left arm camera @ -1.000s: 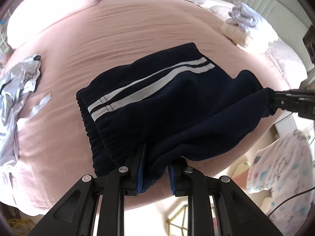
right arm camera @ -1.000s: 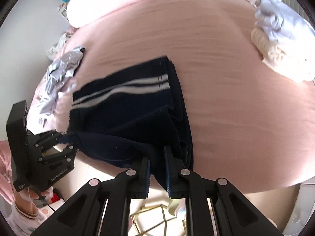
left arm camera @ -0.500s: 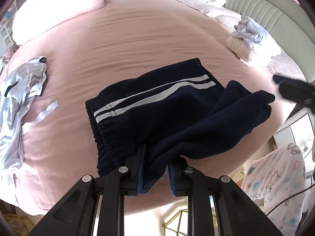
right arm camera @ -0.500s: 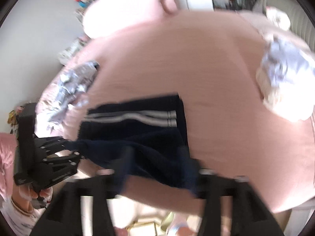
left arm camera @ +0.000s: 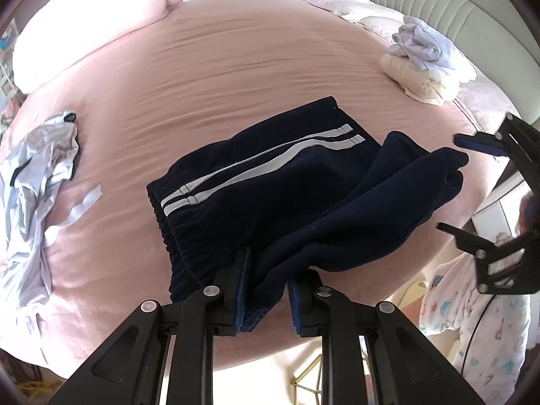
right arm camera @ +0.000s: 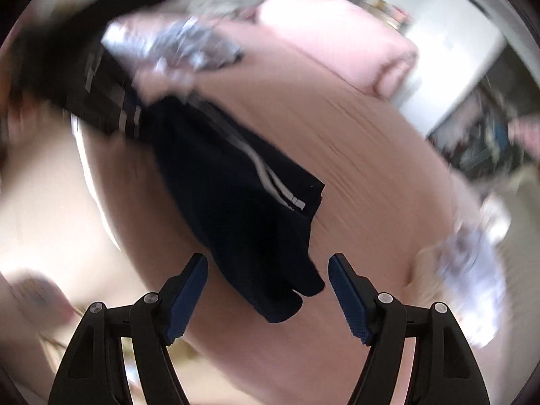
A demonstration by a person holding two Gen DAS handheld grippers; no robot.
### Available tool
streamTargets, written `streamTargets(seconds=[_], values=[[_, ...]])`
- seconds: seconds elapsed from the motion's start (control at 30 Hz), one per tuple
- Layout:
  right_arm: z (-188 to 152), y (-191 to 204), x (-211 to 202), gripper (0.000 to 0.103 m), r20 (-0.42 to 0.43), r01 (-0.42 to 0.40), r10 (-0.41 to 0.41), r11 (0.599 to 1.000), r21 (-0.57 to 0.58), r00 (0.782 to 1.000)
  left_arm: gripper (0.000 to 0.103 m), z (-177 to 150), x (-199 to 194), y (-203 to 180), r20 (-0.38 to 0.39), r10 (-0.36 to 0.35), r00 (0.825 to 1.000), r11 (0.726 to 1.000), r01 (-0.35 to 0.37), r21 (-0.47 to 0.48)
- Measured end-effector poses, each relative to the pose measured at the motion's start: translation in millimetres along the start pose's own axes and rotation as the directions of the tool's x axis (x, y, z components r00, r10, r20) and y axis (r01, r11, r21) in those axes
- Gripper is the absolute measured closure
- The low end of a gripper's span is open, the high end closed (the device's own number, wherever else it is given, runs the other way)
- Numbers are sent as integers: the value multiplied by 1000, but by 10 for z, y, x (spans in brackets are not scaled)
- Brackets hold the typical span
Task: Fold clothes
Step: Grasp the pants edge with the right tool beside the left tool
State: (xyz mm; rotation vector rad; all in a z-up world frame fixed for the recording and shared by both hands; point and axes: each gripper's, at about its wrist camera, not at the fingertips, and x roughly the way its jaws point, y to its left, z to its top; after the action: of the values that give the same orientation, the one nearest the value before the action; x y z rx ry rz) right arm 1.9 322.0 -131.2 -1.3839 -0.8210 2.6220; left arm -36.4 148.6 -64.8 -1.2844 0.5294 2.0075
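Observation:
Dark navy shorts [left arm camera: 287, 199] with two white side stripes lie folded near the front edge of the pink bed [left arm camera: 236, 67]. My left gripper [left arm camera: 266, 270] is shut on their near edge by the elastic waistband. The far end of the shorts lies loose and rumpled on the bed. My right gripper [left arm camera: 472, 185] shows at the right edge of the left wrist view, open and off the cloth. In the blurred right wrist view the right gripper [right arm camera: 268, 270] stands wide open, with the shorts [right arm camera: 243, 202] beyond its fingers and untouched.
A grey-white shirt [left arm camera: 33, 175] lies crumpled at the bed's left side. A stack of folded cream and lilac clothes [left arm camera: 425, 64] sits at the far right by the green headboard [left arm camera: 438, 10]. A pink pillow [left arm camera: 84, 17] lies at the back. A patterned garment [left arm camera: 472, 320] shows below right.
My right gripper let go of the shorts' end, opened wide and swung away with a roll. The freed end dropped onto the bed. The left gripper kept its hold.

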Motion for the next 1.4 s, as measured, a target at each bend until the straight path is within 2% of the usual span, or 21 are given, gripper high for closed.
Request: streamTargets(seconds=[0.17, 0.3, 0.4, 0.53, 0.67, 0.73, 0.77, 0.83, 0.9, 1.07, 1.17, 1.23, 1.4], values=[[-8, 215, 185, 29, -6, 98, -102, 968, -229, 995, 85, -32, -7, -56, 2, 40, 999, 996, -40, 80], [6, 409, 303, 29, -19, 138, -161, 898, -418, 987, 85, -86, 19, -159, 11, 93, 996, 983, -93, 159], [41, 470, 356, 29, -26, 136, -169, 869, -476, 985, 85, -119, 47, -198, 15, 111, 994, 977, -112, 183], [65, 513, 440, 29, -44, 125, -171, 852, -508, 984, 85, -156, 55, -190, 15, 113, 994, 975, -113, 192], [22, 566, 495, 30, -64, 105, -158, 858, -503, 985, 85, -183, 35, -173, 15, 105, 994, 974, -106, 201], [-22, 575, 511, 31, -91, 77, -136, 875, -477, 987, 85, -188, 30, -170, 16, 108, 994, 972, -109, 207], [-33, 542, 512, 37, -109, 52, -111, 898, -437, 988, 85, -192, 24, -166, 16, 105, 994, 973, -106, 207], [-46, 457, 511, 52, -145, -2, -50, 941, -338, 988, 85, -202, 23, -175, 16, 104, 994, 973, -105, 208], [-60, 371, 510, 71, -174, -56, 15, 971, -233, 985, 85, -215, 36, -188, 13, 106, 994, 972, -106, 212], [-150, 208, 513, 82, -186, -137, 128, 990, -32, 974, 85, -249, 89, -221, 3, 114, 993, 969, -112, 218], [-189, 98, 519, 84, -188, -183, 196, 979, 86, 962, 84, -264, 98, -209, -3, 108, 994, 972, -105, 210], [-224, 0, 517, 84, -175, -223, 253, 959, 176, 951, 84, -263, 106, -187, -11, 95, 995, 976, -91, 197], [-339, -288, 481, 84, -107, -323, 393, 859, 397, 913, 84, -206, 71, -94, -24, 39, 999, 989, -35, 145]])
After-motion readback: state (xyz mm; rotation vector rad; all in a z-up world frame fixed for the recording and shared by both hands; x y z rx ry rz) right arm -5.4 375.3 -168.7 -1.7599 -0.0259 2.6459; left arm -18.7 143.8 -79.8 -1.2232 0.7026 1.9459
